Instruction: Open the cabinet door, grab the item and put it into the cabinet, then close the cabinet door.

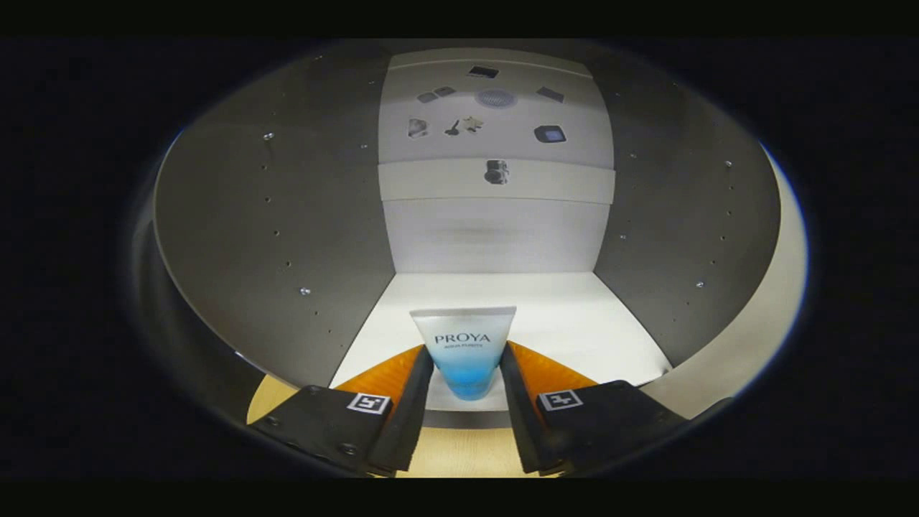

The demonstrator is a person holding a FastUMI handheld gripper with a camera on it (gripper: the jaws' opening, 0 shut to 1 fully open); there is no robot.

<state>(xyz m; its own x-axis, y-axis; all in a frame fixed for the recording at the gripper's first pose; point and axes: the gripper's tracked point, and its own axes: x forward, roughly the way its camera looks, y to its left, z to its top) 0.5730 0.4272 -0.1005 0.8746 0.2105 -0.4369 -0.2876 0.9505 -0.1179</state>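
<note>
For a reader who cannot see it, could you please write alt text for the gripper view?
The tongs hold a white-and-blue tube upright between both fingers, at the front edge of the open cabinet's white shelf. Grey side walls flank a pale back panel bearing small dark items.

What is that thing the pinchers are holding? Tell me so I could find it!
Look into the open cabinet with grey side walls and a white floor. At its front edge, the gripper fingers press on both sides of a tube. It is white at the wide top and fades to blue at the narrow bottom.
</note>
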